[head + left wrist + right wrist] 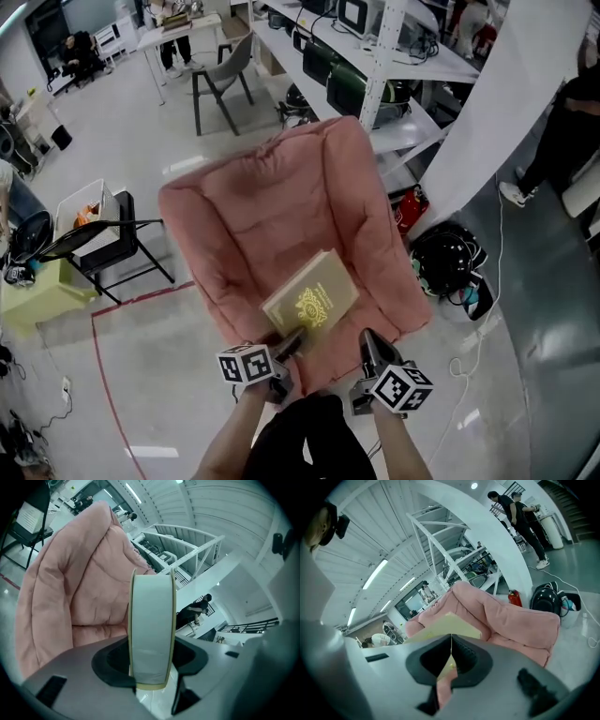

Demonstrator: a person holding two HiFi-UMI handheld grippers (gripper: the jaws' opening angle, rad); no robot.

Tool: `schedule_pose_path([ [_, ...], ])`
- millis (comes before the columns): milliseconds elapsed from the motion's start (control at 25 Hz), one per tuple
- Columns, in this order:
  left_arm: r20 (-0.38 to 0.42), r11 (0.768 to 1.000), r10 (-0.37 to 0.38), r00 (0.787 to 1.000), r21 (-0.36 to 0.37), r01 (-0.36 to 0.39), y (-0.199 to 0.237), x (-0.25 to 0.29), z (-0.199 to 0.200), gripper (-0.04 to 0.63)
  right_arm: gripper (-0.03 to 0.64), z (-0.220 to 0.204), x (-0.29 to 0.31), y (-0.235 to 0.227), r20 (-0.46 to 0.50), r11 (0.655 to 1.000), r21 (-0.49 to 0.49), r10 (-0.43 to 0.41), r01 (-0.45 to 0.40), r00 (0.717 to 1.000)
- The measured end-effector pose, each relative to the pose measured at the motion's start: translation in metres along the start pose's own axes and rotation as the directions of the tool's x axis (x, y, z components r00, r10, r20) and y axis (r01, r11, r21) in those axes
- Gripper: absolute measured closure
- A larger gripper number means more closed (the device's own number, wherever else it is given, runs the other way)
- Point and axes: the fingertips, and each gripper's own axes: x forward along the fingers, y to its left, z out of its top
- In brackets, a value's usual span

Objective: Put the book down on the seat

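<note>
One tan book (310, 297) with a gold emblem (312, 303) on its cover hangs over the pink seat (244, 216), its pale page edge clamped in my left gripper (290, 343). My right gripper (367, 341) is closed on nothing. The emblem's detail is too small to read, and my jaws cover the book's near corner.

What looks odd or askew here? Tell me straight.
Nothing is spilled or damaged. Only the book looks askew: the left gripper clamps it near one corner, so it hangs diagonally over the pink seat rather than lying square on it. The right gripper is shut and empty beside it.
</note>
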Motion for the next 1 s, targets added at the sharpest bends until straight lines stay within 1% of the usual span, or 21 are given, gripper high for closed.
schedule_pose_path([
  [200,-0.016,1.0,-0.004,1.0,-0.002,0.004,0.024,0.042,0.004,0.364,0.604,0.001,0.035,-0.024,-0.032,1.0,0.0,0.009,-0.009,0.999],
  [480,-0.035,0.998,0.06,0.998,-0.015,-0.06,0.074,0.088,0.002,0.364,0.604,-0.007,0.081,-0.064,-0.049,0.999,0.042,0.009,-0.007,0.999],
  [600,-0.058,0.997,0.072,0.996,-0.004,-0.072,0.096,0.105,-0.002,0.364,0.604,-0.017,0.101,-0.077,-0.064,0.998,0.062,0.018,-0.014,0.998],
  [800,-0.065,0.996,0.093,0.994,0.006,-0.093,0.127,0.13,-0.004,0.364,0.604,-0.027,0.126,-0.099,-0.069,0.997,0.08,0.01,-0.004,0.998],
  [920,-0.056,0.992,0.128,0.99,0.018,-0.127,0.146,0.14,-0.001,0.364,0.604,-0.034,0.138,-0.109,-0.072,0.996,0.085,0.002,0.004,0.997],
  [1000,-0.048,0.984,0.173,0.984,0.035,-0.172,0.159,0.145,0.002,0.364,0.604,-0.039,0.145,-0.115,-0.077,0.996,0.089,-0.009,0.016,0.997],
])
